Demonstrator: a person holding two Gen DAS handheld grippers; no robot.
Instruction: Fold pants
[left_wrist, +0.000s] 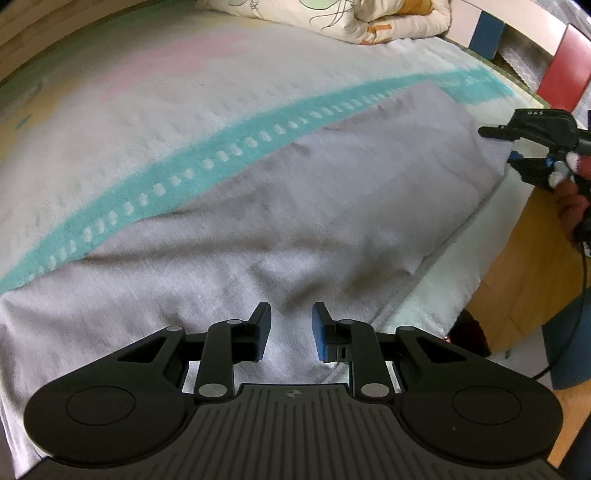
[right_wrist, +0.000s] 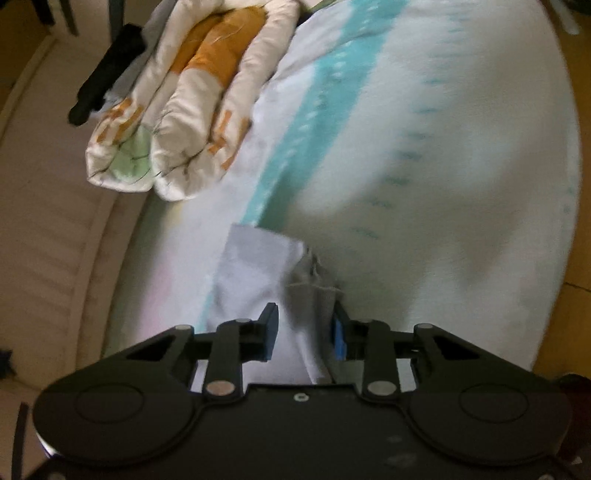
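Left wrist view: grey pants (left_wrist: 295, 192) lie spread flat on a white bed cover (left_wrist: 147, 122) with a teal stripe. The left gripper (left_wrist: 291, 330) hovers above them, jaws apart (empty). The right gripper (right_wrist: 303, 338), jaws apart, straddles a raised pants edge (right_wrist: 266, 266).

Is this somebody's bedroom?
Probably a bedroom. Grey pants lie spread on a bed with a white blanket with a teal stripe, and a rolled cream-and-orange quilt sits at its edge, above a wooden floor.
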